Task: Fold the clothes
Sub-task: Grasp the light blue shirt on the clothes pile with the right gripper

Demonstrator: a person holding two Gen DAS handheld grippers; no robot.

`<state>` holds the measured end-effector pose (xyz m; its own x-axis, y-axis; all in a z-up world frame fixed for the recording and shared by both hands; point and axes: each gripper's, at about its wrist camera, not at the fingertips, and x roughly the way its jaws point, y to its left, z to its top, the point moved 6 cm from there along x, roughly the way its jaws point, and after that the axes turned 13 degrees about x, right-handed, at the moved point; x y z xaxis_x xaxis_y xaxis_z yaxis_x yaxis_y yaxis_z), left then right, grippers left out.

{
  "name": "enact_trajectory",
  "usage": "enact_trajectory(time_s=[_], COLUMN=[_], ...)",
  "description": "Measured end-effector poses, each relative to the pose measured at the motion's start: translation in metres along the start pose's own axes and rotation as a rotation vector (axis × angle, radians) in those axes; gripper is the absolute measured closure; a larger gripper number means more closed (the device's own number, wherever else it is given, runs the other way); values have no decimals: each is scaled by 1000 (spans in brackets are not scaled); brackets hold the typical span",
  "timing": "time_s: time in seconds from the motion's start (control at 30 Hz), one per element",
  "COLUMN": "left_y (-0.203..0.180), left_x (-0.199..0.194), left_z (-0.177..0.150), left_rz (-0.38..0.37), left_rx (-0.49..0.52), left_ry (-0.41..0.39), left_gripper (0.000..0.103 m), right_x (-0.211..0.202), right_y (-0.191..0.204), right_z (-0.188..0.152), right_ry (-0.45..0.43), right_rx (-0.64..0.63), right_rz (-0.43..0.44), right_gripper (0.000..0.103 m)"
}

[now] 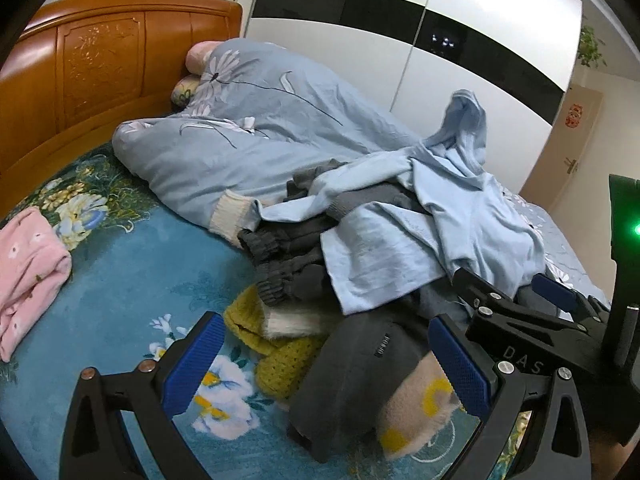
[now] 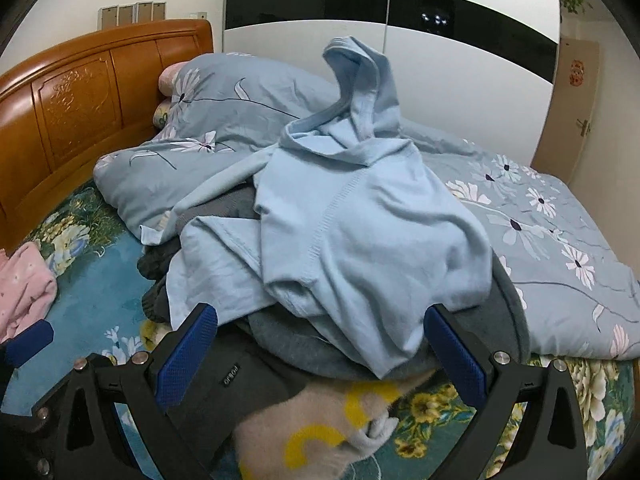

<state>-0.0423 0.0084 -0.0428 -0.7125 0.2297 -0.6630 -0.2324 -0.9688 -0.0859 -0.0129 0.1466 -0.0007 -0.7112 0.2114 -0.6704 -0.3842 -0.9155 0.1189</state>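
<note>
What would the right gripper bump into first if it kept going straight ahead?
Probably the clothes pile. The right gripper is open, and the light blue hoodie hangs down between its fingers over a gray garment. Depth is hard to judge, so either could come first.

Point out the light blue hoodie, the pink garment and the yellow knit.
light blue hoodie (image 2: 360,232): right wrist view, back panel.
pink garment (image 1: 28,264): left wrist view, middle of fabric.
yellow knit (image 1: 280,360): left wrist view, exposed knit.

Soft matt cotton on the light blue hoodie (image 2: 360,216), fuzzy knit on the yellow sweater (image 1: 280,356), glossy carved wood headboard (image 1: 100,64), textured blue pads (image 2: 188,352) on matt black plastic fingers.
</note>
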Motion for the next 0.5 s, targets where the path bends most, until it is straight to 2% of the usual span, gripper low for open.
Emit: enact_trajectory(time_s=[0.2,0.33,0.5], left_y=[6,11,9], left_x=[10,10,7], left_z=[7,4,1], left_rz=[13,-11,5], left_rx=[-22,-45,-13], left_ry=[-2,15,18], left_gripper=[0,0,0], right_x=[4,4,7], right_y=[8,10,12], right_z=[3,5,6], right_ry=[-4,8,32], right_rx=[1,-7,-12], right_rz=[-4,-3,6], right_gripper=[0,0,0])
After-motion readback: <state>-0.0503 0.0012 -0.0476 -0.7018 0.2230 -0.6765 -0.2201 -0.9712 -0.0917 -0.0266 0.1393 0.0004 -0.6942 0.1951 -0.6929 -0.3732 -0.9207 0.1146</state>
